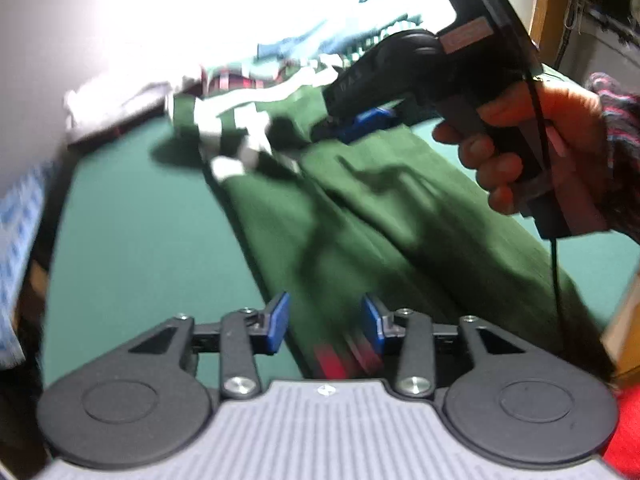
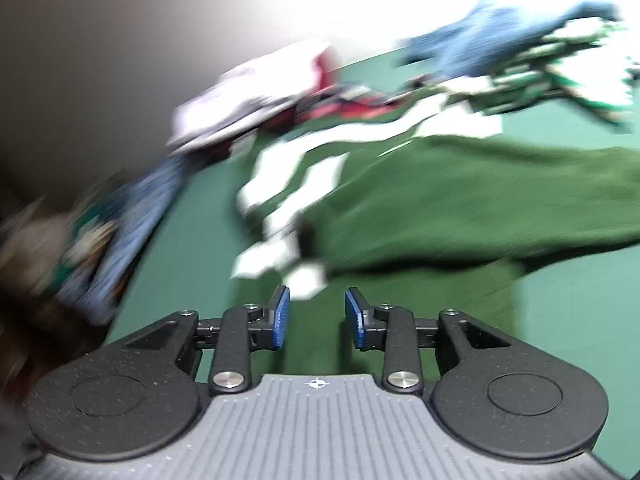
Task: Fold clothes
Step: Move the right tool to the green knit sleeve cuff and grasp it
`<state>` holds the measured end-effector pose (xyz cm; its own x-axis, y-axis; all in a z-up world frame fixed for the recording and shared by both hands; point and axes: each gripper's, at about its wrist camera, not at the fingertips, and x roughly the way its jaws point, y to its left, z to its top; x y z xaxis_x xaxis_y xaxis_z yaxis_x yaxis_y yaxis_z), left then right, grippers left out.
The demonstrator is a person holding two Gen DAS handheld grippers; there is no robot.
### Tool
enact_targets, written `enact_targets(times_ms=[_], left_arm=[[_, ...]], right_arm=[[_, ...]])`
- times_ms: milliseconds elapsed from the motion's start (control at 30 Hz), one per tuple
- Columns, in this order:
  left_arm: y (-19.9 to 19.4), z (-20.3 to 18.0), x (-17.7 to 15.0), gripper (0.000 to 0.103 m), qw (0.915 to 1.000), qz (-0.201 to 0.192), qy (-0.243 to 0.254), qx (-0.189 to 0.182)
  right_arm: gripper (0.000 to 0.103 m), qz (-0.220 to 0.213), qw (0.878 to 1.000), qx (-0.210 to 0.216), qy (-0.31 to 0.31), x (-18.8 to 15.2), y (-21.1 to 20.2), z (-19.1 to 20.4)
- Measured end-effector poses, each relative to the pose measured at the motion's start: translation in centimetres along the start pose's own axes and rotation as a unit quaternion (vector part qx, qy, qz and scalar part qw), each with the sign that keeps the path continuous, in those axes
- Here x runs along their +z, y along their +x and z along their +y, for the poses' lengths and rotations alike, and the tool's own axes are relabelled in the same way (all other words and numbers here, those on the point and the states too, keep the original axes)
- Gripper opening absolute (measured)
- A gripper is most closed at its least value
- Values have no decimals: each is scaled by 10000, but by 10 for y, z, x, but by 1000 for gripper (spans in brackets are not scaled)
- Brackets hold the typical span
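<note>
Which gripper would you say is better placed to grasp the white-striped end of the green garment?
Probably the right gripper: its open jaws sit just short of the white-striped end of the green garment. The left gripper hangs over the plain opposite end.

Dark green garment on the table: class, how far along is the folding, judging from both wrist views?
Done: the dark green garment lies lengthwise, doubled, on the green table. In hand: nothing; the left gripper and right gripper stand open above it, fingers clear of cloth. Left: folding it shorter, then the pile of other clothes behind it.
</note>
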<state>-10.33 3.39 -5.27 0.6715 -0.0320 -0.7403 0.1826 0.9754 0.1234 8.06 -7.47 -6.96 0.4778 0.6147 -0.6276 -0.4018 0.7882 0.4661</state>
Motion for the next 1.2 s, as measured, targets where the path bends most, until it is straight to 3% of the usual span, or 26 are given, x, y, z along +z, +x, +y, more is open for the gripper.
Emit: enact_targets(times_ms=[200,267,300,400,433,500,567,633,733,833,1000,1200], left_arm=[[50,9,11,41,9991,-1,363,-209],[54,10,10,41,9986,-111,413,-303],[54,10,9,41,9984,-133,421,-356],[57,17,8,42,9978,-178,373,-523],[57,20,9,43,9977,-174,336,-568],[58,22,10,44,9976,-144,290,-612],[60,22,10,45,9976,-132,267,-620],[61,21,10,48,9978,-147,286,-574],[62,21,10,52,9982,-161,299,-501],[63,24,11,57,9988,-91,174,-443],[62,19,14,64,9995,6,221,-235],[62,16,16,69,9999,107,127,-23]], right_arm=[[35,-159,9951,-539,816,8,6,-25],[21,-244,9926,-683,973,7,9,-36],[7,-321,9898,-718,1185,6,8,-43],[5,-494,9801,-663,1807,4,1,-62],[6,-475,9787,-644,1893,3,-2,-65],[19,-364,9780,-441,2008,2,-12,-70],[25,-626,9779,-395,1956,2,-32,-77],[38,-994,9748,-1037,1706,0,-48,-84],[40,-1205,9594,-2086,1468,8,-58,-113],[40,-1201,9432,-2791,1342,17,-54,-147],[39,-1309,9432,-2819,1173,22,-48,-179],[40,-1386,9497,-2774,440,25,-35,-172]])
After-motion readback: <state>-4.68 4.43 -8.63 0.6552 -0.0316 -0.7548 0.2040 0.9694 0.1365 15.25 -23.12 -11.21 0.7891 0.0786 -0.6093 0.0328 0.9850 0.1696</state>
